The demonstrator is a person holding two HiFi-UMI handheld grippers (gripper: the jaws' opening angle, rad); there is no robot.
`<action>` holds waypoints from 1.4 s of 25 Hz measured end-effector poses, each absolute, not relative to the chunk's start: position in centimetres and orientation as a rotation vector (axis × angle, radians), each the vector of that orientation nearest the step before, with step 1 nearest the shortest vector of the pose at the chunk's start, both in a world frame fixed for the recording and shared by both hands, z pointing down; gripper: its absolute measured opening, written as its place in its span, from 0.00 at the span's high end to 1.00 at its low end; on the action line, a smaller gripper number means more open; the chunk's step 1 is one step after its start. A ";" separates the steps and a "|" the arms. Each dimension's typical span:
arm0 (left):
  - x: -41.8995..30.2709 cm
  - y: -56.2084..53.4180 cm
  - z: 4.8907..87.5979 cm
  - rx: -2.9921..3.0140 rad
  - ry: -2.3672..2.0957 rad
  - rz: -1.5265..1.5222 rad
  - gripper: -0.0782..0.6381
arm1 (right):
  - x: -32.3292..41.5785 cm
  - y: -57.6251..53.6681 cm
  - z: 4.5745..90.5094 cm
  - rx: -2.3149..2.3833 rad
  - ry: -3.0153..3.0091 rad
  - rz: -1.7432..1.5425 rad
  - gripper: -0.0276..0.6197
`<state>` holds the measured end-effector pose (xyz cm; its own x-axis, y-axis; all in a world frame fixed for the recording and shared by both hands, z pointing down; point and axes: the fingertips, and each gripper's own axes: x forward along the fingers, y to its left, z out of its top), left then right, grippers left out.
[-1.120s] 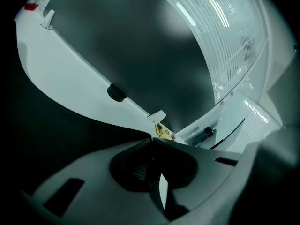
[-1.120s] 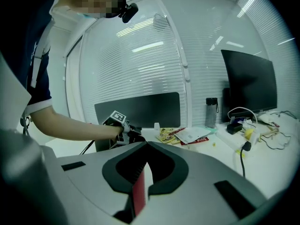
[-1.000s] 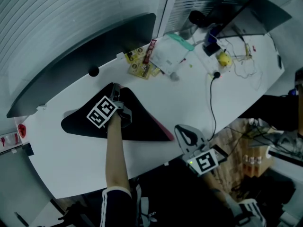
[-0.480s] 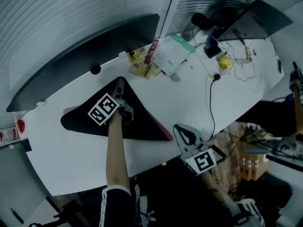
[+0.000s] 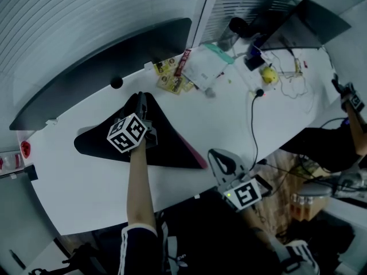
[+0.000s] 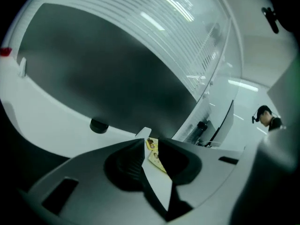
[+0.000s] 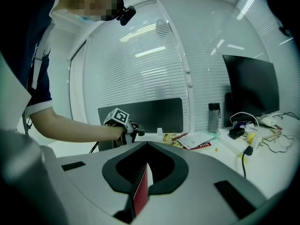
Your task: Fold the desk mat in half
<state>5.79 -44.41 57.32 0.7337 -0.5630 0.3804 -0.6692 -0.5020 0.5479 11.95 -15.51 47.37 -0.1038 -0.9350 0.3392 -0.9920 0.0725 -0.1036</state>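
Head view shows the black desk mat [image 5: 97,145] lying on the white desk [image 5: 86,193] near the front edge, folded into a pointy shape. Its long side runs left to right, and its tip points away from the person. The left gripper [image 5: 141,101] sits over that tip, jaws a little apart and holding nothing, likely to press the fold flat. The right gripper [image 5: 213,154] seems to pinch the mat's red corner, likely so it cannot slide.

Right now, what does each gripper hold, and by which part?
The right gripper pinches the desk mat at its near right corner, red underside between the jaws. The left gripper holds nothing; its jaws stand apart.
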 end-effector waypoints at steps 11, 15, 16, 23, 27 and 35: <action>4.9 -42.1 52.1 2.566 -1.070 0.284 0.89 | 11.4 -12.6 45.7 1.998 -2.133 0.404 0.96; 4.5 -41.3 49.6 2.663 -1.110 0.246 0.89 | 11.1 -11.7 45.1 2.012 -2.132 0.404 0.96; 4.4 -40.9 49.0 2.686 -1.118 0.235 0.89 | 11.0 -11.5 45.0 2.016 -2.129 0.404 0.96; 2.7 -38.3 44.5 2.833 -1.127 0.157 0.89 | 10.0 -10.6 44.7 2.002 -2.119 0.367 0.96; 1.3 -36.6 42.1 2.865 -1.133 0.113 0.89 | 9.0 -9.8 44.3 1.991 -2.140 0.327 0.96; -1.5 -32.1 38.7 2.880 -1.123 0.014 0.89 | 7.0 -7.4 43.1 1.962 -2.170 0.275 0.96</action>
<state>-1.48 -32.07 38.75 0.7363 -0.6761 0.0266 -0.6766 -0.7351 0.0434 7.04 -7.42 43.14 -0.0971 -0.9572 0.2725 -0.9949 0.1004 -0.0019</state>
